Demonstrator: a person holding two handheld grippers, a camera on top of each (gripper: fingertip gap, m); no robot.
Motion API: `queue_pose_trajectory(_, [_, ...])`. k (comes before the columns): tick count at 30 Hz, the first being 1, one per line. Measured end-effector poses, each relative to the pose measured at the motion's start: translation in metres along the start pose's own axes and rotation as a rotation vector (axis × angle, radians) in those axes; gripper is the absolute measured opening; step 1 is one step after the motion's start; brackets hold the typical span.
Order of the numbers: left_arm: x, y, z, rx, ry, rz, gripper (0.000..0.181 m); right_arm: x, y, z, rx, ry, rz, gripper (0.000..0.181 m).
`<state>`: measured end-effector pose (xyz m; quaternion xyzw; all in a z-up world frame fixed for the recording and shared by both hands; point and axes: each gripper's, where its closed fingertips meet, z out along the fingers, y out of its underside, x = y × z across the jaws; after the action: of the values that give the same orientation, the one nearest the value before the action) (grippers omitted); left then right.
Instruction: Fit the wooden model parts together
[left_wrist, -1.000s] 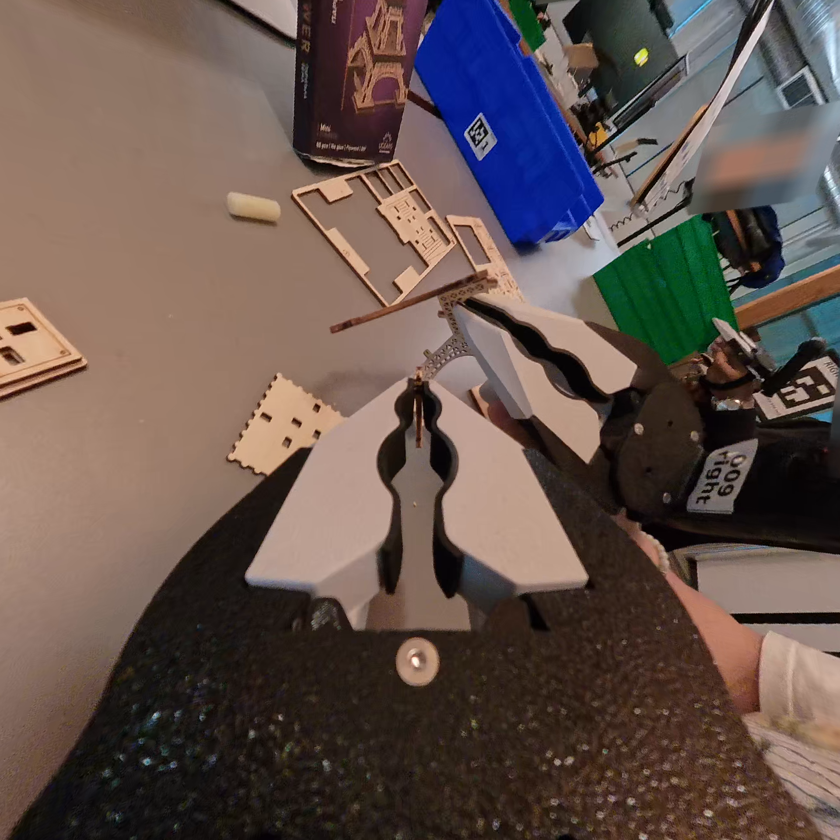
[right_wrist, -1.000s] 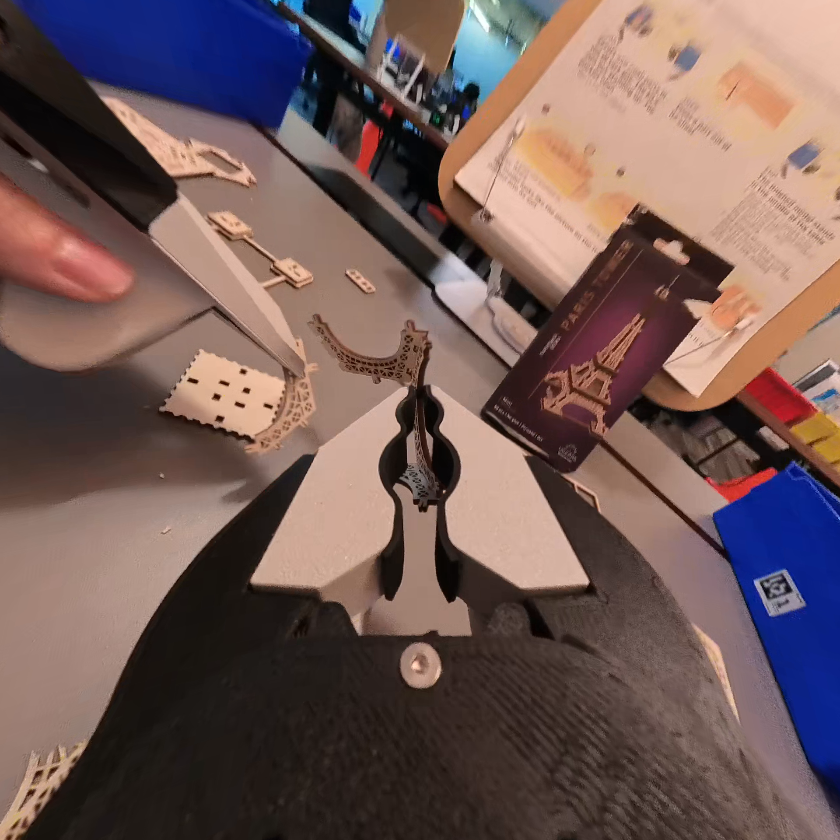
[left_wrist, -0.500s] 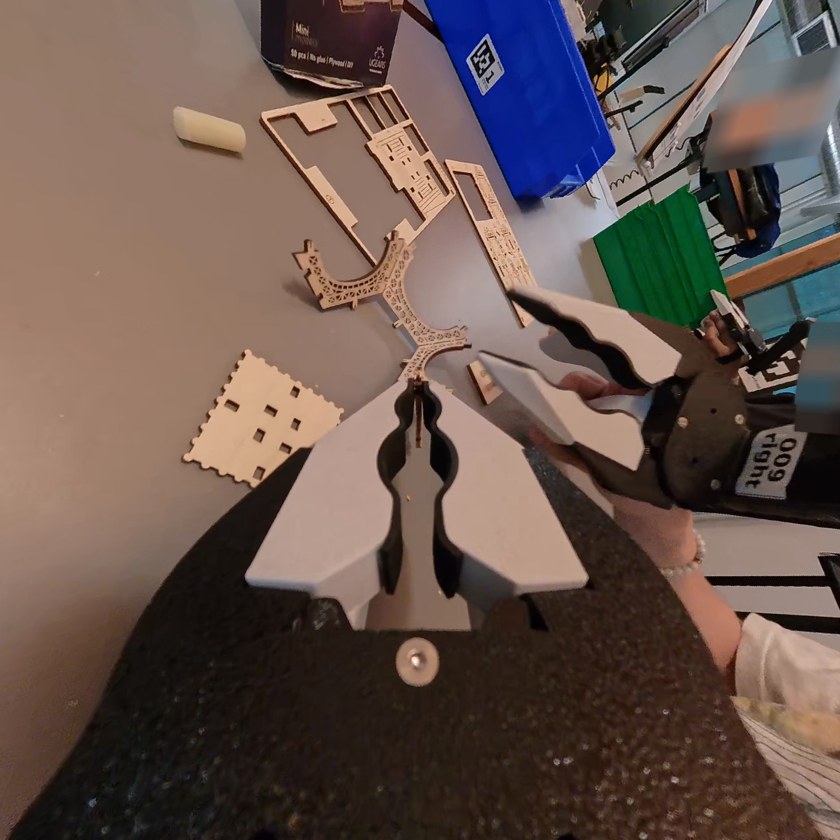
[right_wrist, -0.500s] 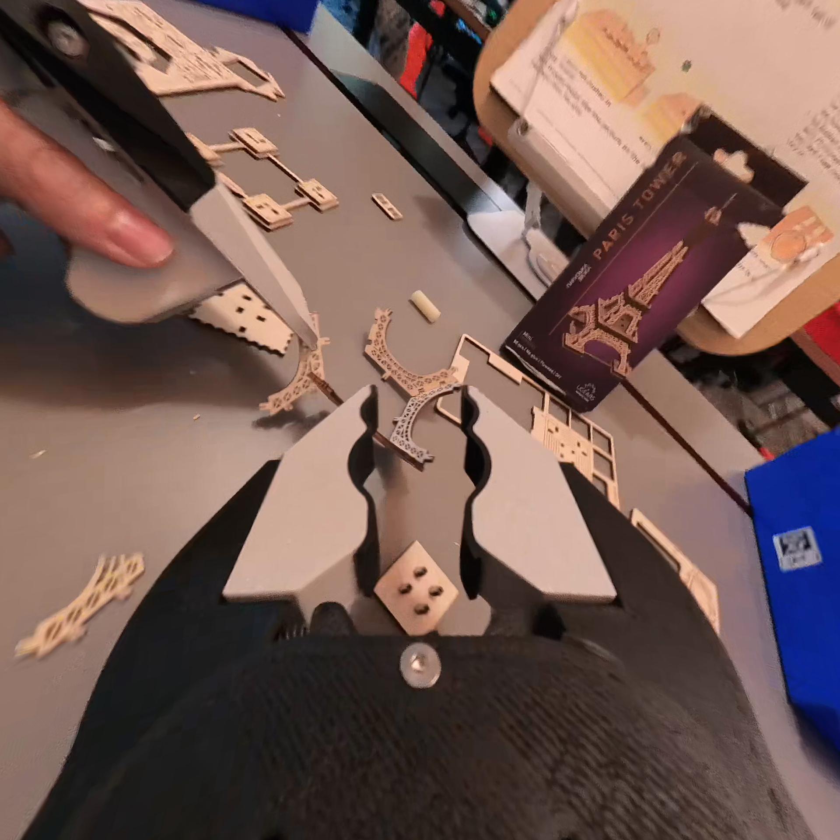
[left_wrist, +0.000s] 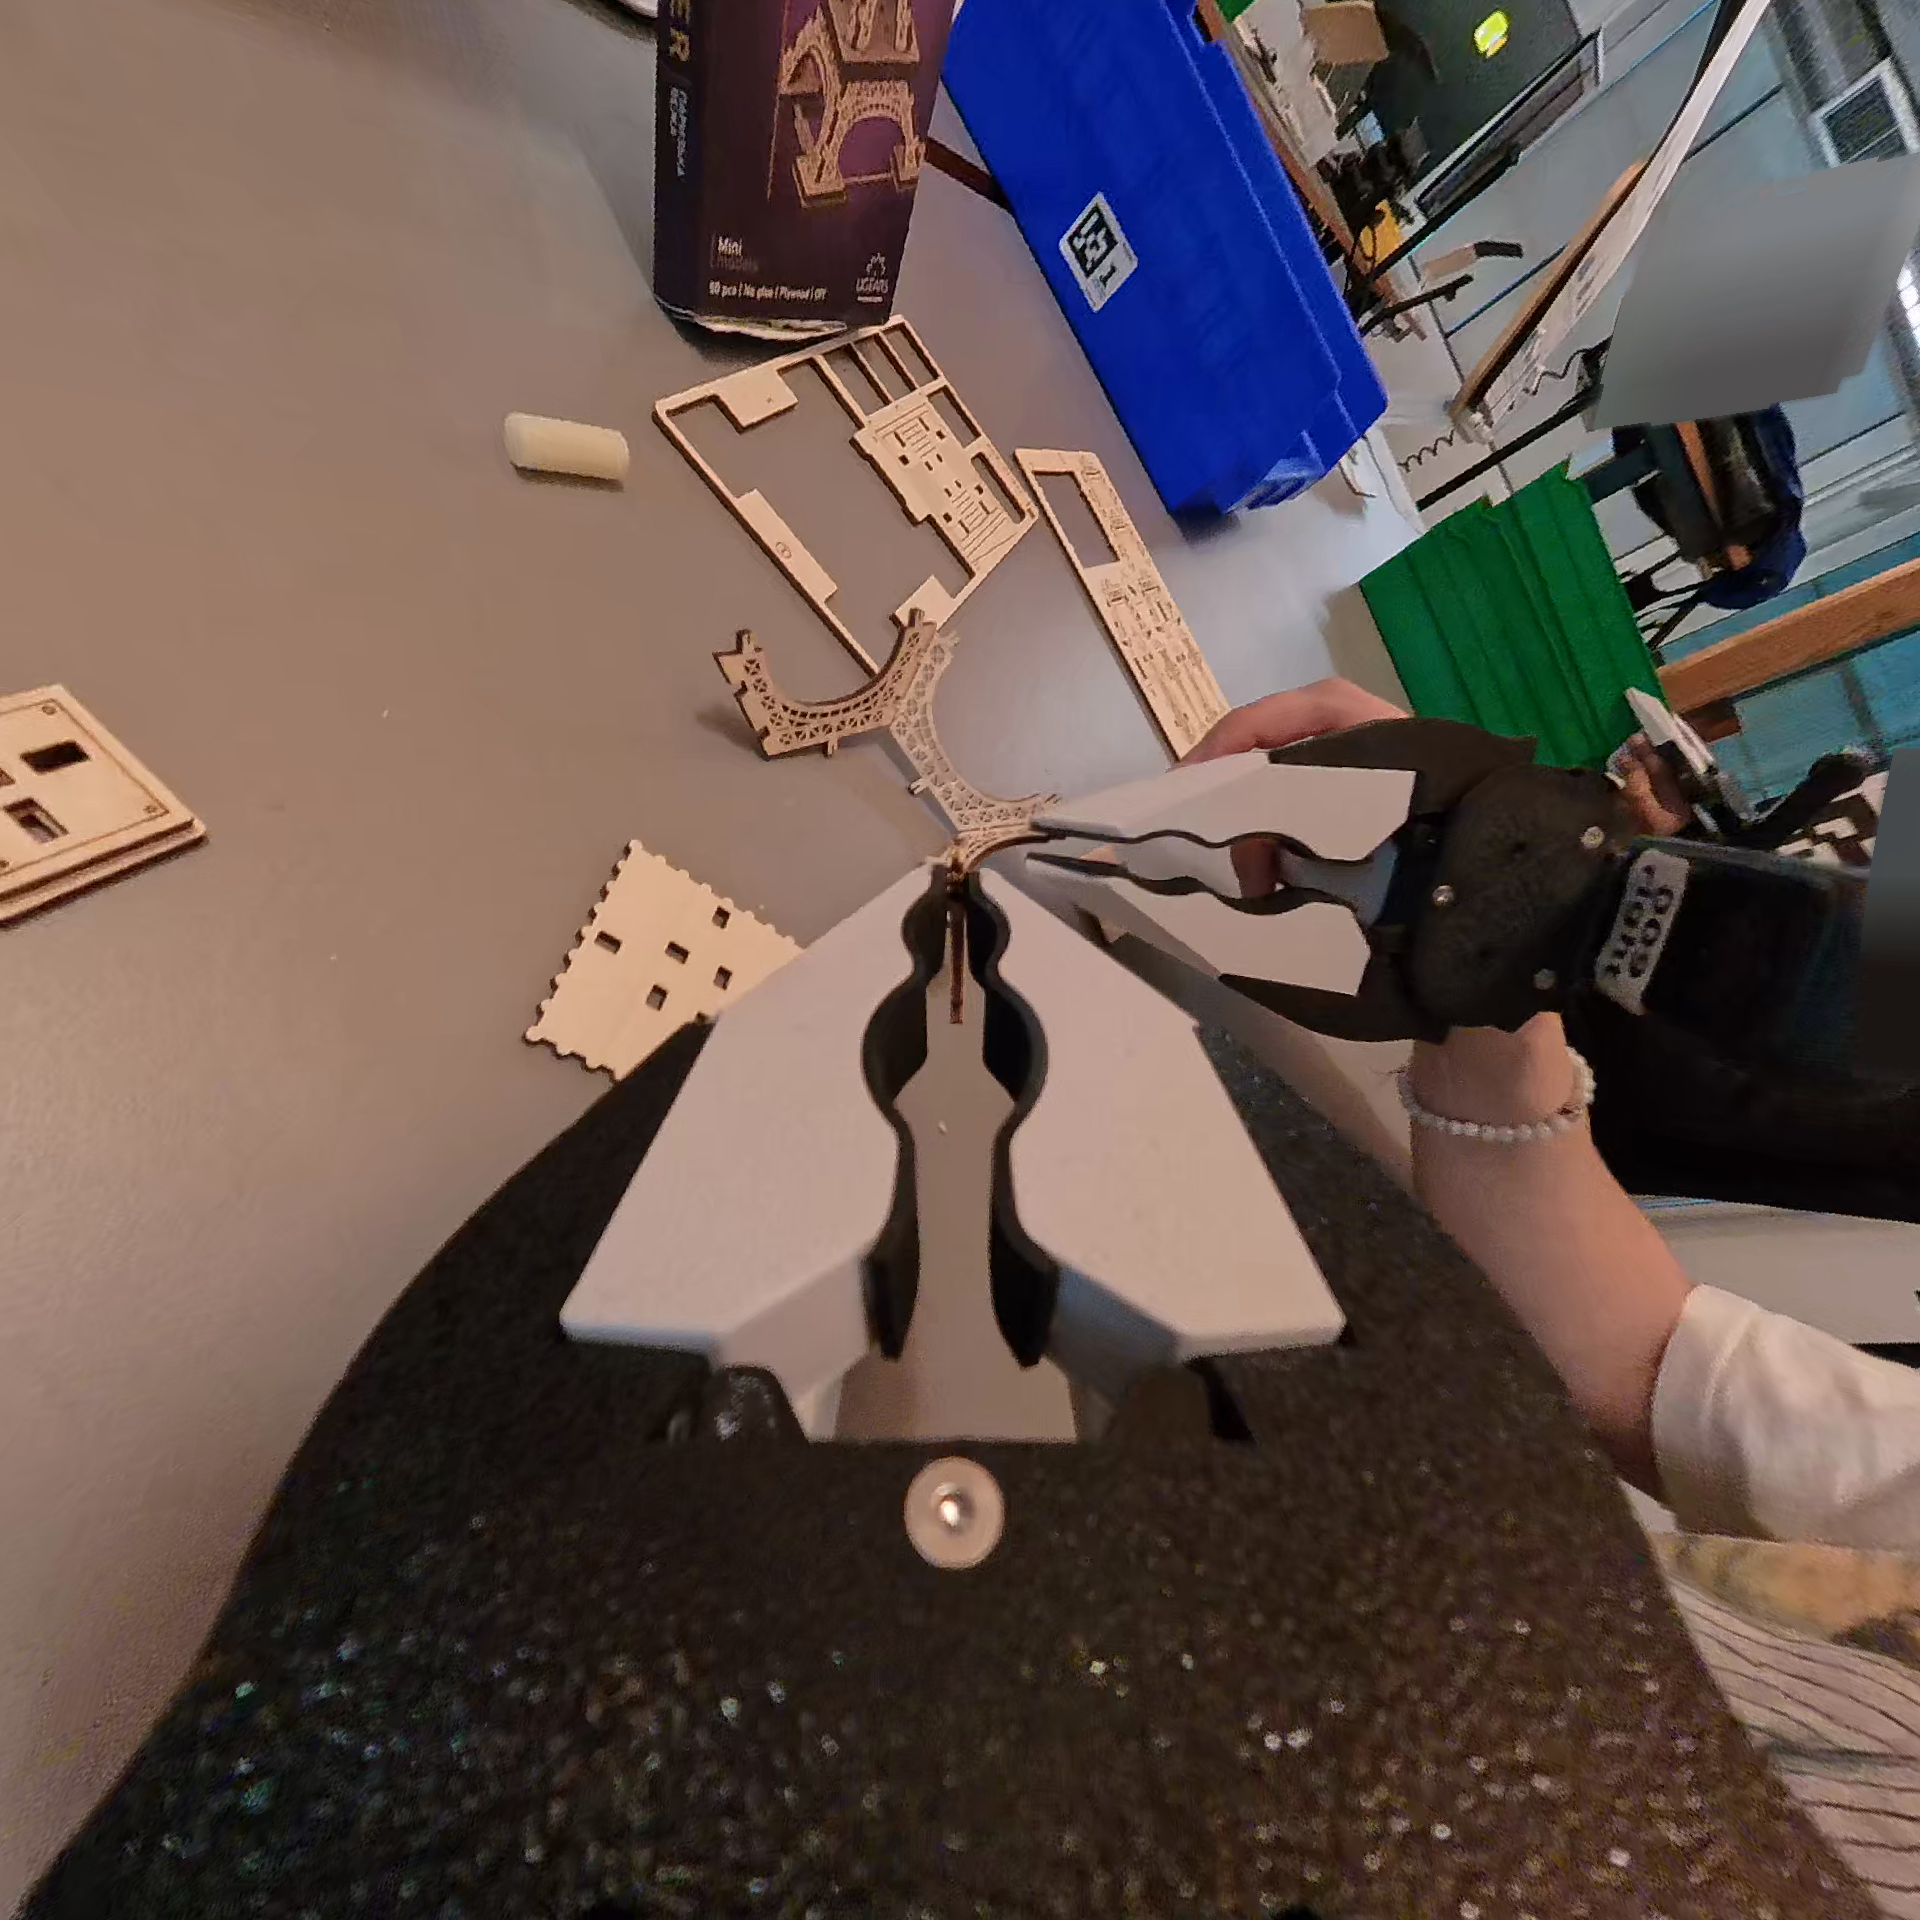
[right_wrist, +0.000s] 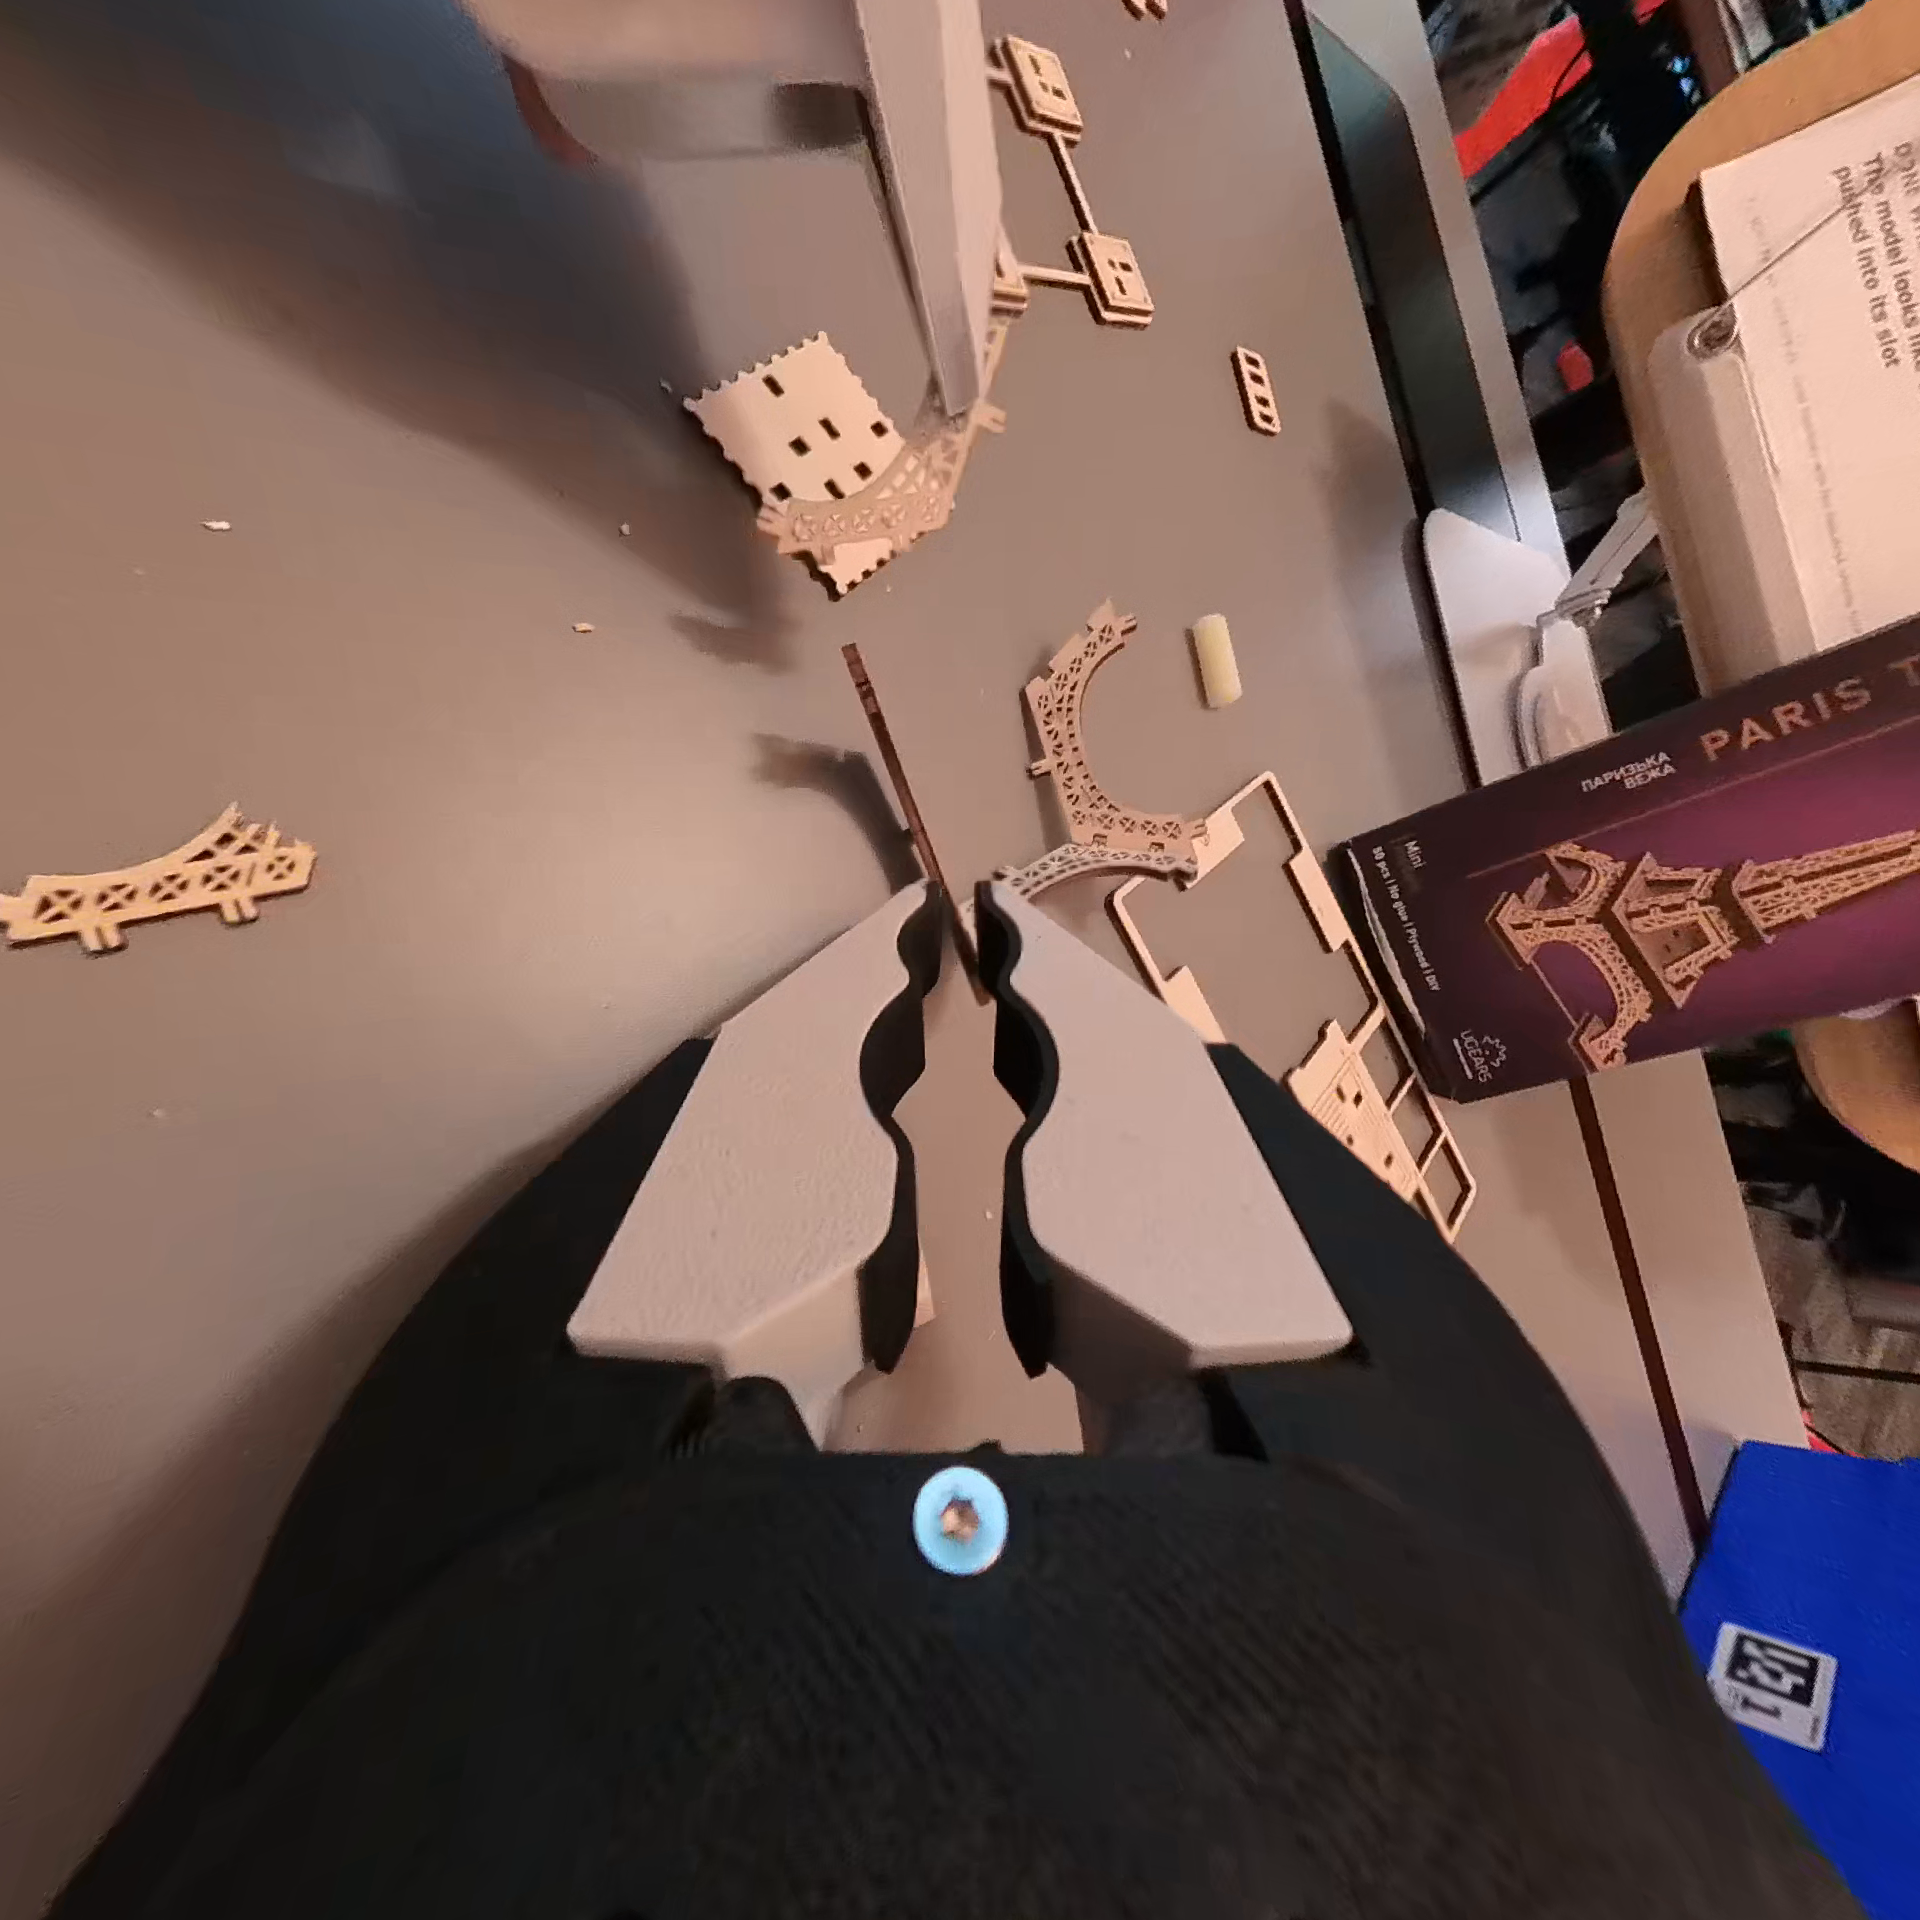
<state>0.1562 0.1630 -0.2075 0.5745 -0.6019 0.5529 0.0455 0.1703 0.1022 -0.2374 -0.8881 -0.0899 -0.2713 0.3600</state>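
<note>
My left gripper (left_wrist: 954, 875) is shut on a thin wooden arch piece (left_wrist: 954, 956), seen edge-on. In the right wrist view it (right_wrist: 961, 407) holds that lattice arch (right_wrist: 883, 499) over a square slotted plate (right_wrist: 800, 442). My right gripper (right_wrist: 958, 902) is shut on a thin wooden piece (right_wrist: 902, 800), seen edge-on. That piece points toward the left gripper and stops short of its arch. In the left wrist view the right gripper (left_wrist: 1037, 842) sits just right of my left fingertips. Two joined lattice arches (left_wrist: 831, 712) rest on the grey table beside it, also in the right wrist view (right_wrist: 1075, 748).
A purple model box (left_wrist: 790, 156) and a blue bin (left_wrist: 1164, 229) stand at the back. Two wooden part sheets (left_wrist: 862, 468) and a cream peg (left_wrist: 566, 447) lie before them. Stacked wooden plates (left_wrist: 73, 790) lie at the left. A loose lattice piece (right_wrist: 156, 883) lies apart. My right fingertips sit around 8 centimetres from my left ones.
A second ago my right gripper held joined arches up. Half a second ago it was open with the arches on the table. Now it is shut on a thin piece. Left stayed shut.
</note>
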Motion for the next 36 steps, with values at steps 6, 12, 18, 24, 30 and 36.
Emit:
queue_pose_trajectory(6, [-0.002, -0.011, 0.002, 0.002, 0.019, -0.035, 0.000, -0.005, -0.009, 0.007, 0.004, -0.043, -0.090, 0.002])
queue_pose_trajectory(12, [-0.002, -0.005, 0.010, -0.052, 0.031, -0.049, 0.000, -0.020, 0.001, 0.016, -0.035, -0.102, -0.116, 0.000])
queue_pose_trajectory(18, [-0.004, -0.006, 0.015, -0.065, -0.016, -0.002, 0.000, -0.011, -0.001, 0.011, -0.046, -0.004, -0.109, 0.000])
queue_pose_trajectory(24, [-0.004, -0.012, 0.012, -0.074, -0.028, 0.019, 0.000, 0.007, -0.005, 0.015, -0.020, 0.005, -0.017, 0.021])
queue_pose_trajectory(30, [-0.005, -0.007, 0.014, -0.168, 0.006, 0.015, 0.000, -0.015, -0.008, 0.019, -0.034, -0.194, -0.011, 0.020])
queue_pose_trajectory(36, [-0.005, -0.002, 0.017, -0.224, 0.039, 0.001, 0.000, -0.018, -0.009, 0.023, -0.040, -0.200, -0.011, 0.012])
